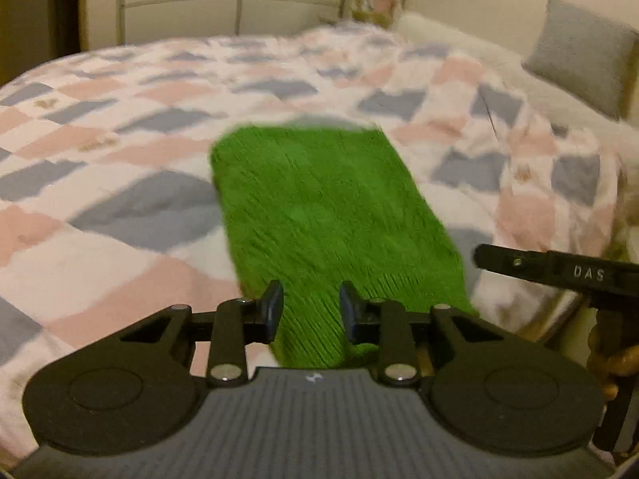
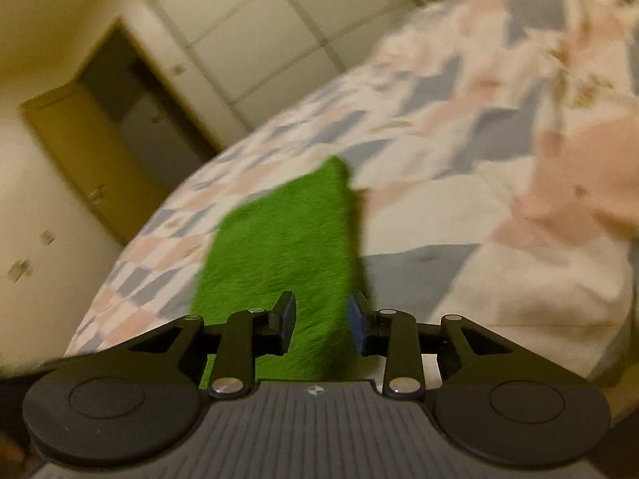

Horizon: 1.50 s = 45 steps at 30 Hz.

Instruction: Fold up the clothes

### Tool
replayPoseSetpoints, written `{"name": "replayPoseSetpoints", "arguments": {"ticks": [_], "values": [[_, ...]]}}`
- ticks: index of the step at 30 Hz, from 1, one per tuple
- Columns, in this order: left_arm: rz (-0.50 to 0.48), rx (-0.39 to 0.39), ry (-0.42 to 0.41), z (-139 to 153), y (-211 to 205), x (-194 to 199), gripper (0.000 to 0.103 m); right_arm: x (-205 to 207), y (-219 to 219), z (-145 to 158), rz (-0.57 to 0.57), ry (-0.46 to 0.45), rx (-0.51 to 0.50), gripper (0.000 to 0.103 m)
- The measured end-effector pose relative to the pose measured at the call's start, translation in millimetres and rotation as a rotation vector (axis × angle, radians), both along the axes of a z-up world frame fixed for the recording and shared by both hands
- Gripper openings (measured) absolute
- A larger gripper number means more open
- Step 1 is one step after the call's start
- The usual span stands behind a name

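A green knitted garment point(image 1: 319, 207) lies folded into a long rectangle on the patchwork quilt point(image 1: 120, 183), reaching to the bed's near edge. My left gripper point(image 1: 310, 311) is open, its fingers astride the garment's near end without closing on it. My right gripper point(image 2: 321, 325) is open too, tilted, over the near end of the same garment point(image 2: 279, 247). The right gripper's black finger point(image 1: 559, 269) shows at the right of the left wrist view, beside the garment.
The quilt point(image 2: 459, 199) covers the whole bed and bunches at the right. A grey cushion point(image 1: 583, 56) leans at the far right. White wardrobe doors point(image 2: 259, 28) and a wooden door point(image 2: 92, 159) stand beyond the bed.
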<state>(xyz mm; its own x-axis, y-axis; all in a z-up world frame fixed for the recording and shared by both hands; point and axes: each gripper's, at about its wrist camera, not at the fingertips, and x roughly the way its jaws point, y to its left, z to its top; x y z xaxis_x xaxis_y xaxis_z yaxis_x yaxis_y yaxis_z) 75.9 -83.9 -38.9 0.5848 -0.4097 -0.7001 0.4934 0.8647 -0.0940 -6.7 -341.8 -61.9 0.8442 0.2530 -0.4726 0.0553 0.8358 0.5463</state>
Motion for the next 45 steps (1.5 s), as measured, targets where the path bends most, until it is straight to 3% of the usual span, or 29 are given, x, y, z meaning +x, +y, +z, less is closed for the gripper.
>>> {"name": "replayPoseSetpoints", "arguments": {"ticks": [3, 6, 11, 12, 14, 15, 18, 37, 45], "values": [[0.018, 0.102, 0.053, -28.2, -15.2, 5.1, 0.028, 6.1, 17.9, -14.0, 0.061, 0.091, -0.068, 0.033], [0.040, 0.055, 0.052, -18.9, -4.1, -1.6, 0.028, 8.9, 24.6, -27.2, 0.042, 0.161, -0.098, 0.033], [0.120, 0.039, -0.014, 4.0, 17.0, -8.2, 0.028, 2.1, 36.4, -1.5, 0.000, 0.125, -0.212, 0.040], [0.138, 0.033, -0.014, 6.2, 21.8, -8.0, 0.028, 1.3, 39.0, 3.6, -0.013, 0.120, -0.236, 0.043], [0.174, 0.034, -0.008, 7.9, 30.3, -9.5, 0.028, 0.0, 46.4, 11.8, -0.040, 0.123, -0.282, 0.063], [0.188, 0.034, -0.003, 8.1, 34.5, -11.3, 0.028, -0.9, 49.9, 15.8, -0.053, 0.126, -0.305, 0.068], [0.221, 0.022, 0.011, 11.2, 46.5, -18.4, 0.031, -9.5, 57.5, 23.6, -0.072, 0.144, -0.357, 0.075], [0.265, -0.009, -0.046, 37.5, 67.4, -60.3, 0.043, -42.3, 79.8, 39.3, -0.067, 0.180, -0.421, 0.100], [0.273, -0.016, -0.037, 34.8, 72.8, -66.1, 0.043, -50.6, 83.2, 34.0, -0.068, 0.212, -0.429, 0.100]]}}
